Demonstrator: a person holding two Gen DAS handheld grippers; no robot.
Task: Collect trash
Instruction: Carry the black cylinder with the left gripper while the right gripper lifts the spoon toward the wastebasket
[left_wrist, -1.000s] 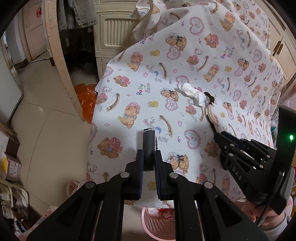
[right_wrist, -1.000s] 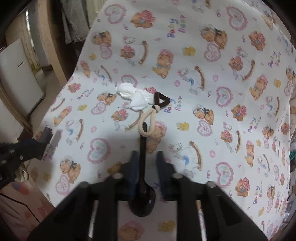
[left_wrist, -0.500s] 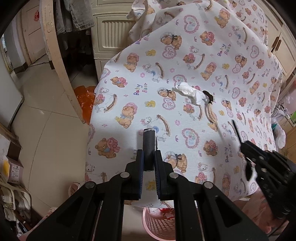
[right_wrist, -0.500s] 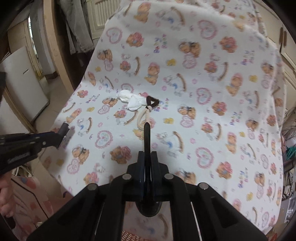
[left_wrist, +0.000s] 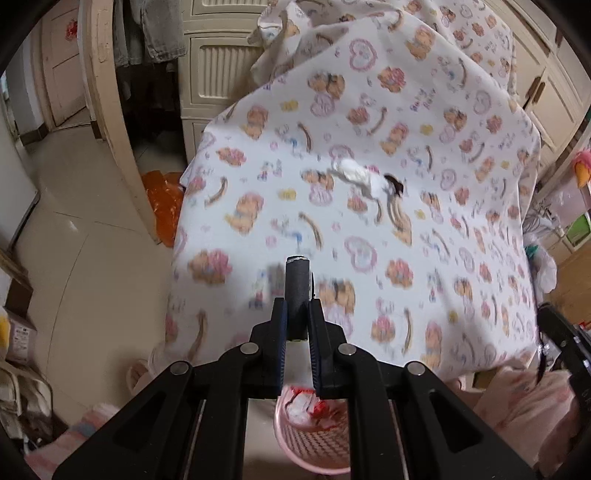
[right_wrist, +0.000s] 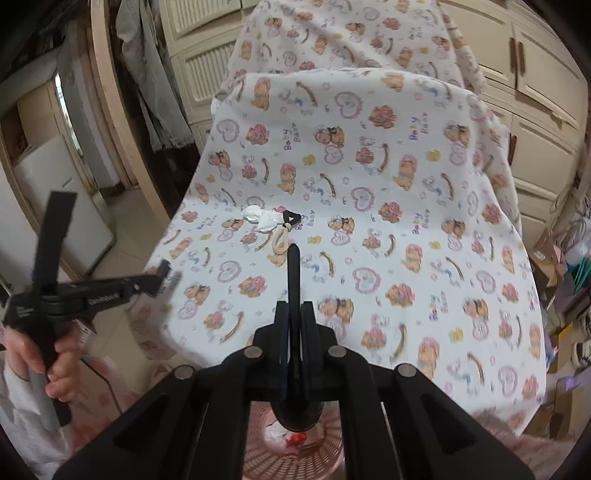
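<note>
L wrist: left gripper (left_wrist: 297, 314) pinching dark cylinder (left_wrist: 296, 286) | R wrist: right gripper (right_wrist: 293, 325) clamping black spoon (right_wrist: 293, 295); pink basket (right_wrist: 328, 443) showing below; tissue (right_wrist: 260, 218) lying on cloth (right_wrist: 406, 221)

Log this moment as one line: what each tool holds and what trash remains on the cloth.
left tool: shut on dark cylinder | right tool: shut on thin black item | white tissue on cloth | pink basket below

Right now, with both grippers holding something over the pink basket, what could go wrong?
1. The right gripper pinches a thin black stick upright, its rounded end over the basket; it could slip and miss.
2. The crumpled tissue and loop ties on the bear-print cloth may be left behind.
</note>
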